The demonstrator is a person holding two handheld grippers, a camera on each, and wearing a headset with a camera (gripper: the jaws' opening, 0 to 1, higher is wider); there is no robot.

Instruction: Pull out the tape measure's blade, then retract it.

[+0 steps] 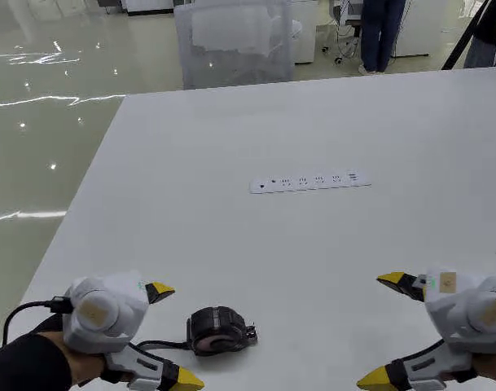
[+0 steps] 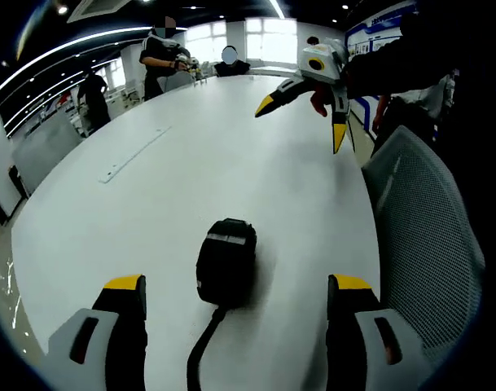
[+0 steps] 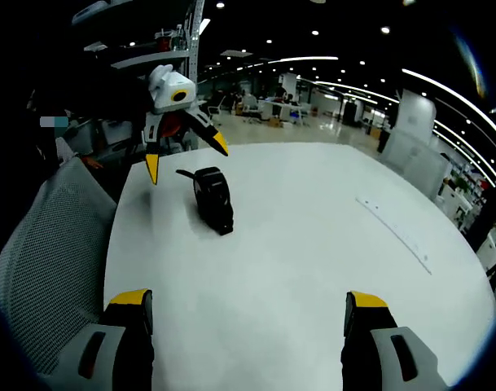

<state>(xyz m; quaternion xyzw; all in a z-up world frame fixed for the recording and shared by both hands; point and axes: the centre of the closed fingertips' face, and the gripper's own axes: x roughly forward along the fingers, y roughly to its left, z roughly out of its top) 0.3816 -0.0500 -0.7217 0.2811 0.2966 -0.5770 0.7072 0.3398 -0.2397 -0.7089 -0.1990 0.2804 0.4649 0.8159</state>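
Tape measure (image 1: 221, 330) on table (image 1: 313, 269), just ahead of left gripper (image 1: 175, 335), jaws spread, empty; right gripper (image 1: 382, 330) well apart, likewise spread

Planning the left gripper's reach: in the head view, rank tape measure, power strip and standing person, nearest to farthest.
From the left gripper:
1. tape measure, just beside its jaws.
2. power strip, mid-table.
3. standing person, beyond the table.

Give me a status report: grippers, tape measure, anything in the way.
Left gripper open, right gripper open, both empty. Tape measure untouched just ahead of the left jaws, blade in. Power strip well clear.
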